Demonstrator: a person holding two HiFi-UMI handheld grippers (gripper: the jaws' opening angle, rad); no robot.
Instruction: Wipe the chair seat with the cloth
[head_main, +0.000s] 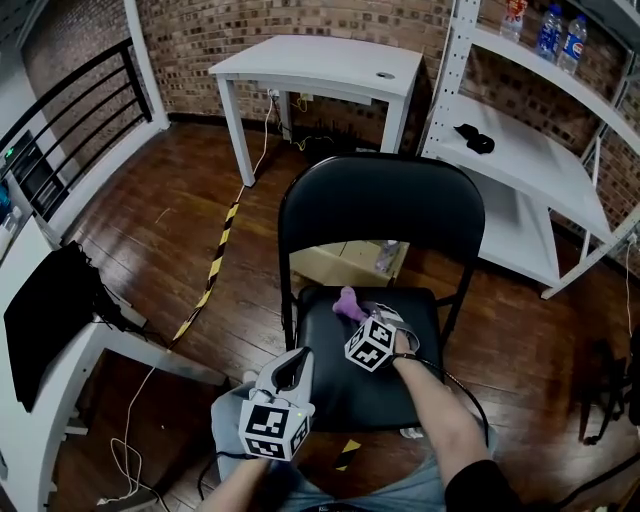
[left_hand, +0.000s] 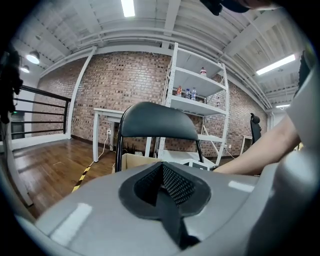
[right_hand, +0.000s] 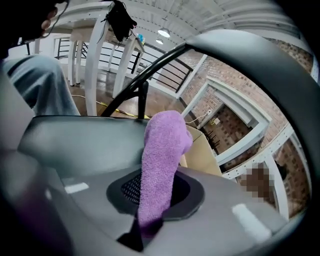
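Note:
A black folding chair stands in front of me, its seat (head_main: 380, 385) low in the head view and its backrest (head_main: 382, 200) above. My right gripper (head_main: 358, 316) is shut on a purple cloth (head_main: 347, 300), which touches the back left part of the seat. In the right gripper view the cloth (right_hand: 162, 150) sticks up out of the shut jaws, with the seat (right_hand: 75, 142) just beyond. My left gripper (head_main: 298, 362) hovers at the seat's front left edge, shut with nothing in it (left_hand: 162, 187); its view faces the backrest (left_hand: 157, 120).
A cardboard box (head_main: 340, 262) sits on the floor behind the chair. A white table (head_main: 320, 65) stands at the back, white shelving (head_main: 520, 150) at the right, and a white desk (head_main: 40, 400) and black railing (head_main: 70, 120) at the left. Yellow-black tape (head_main: 215, 260) and cables lie on the wood floor.

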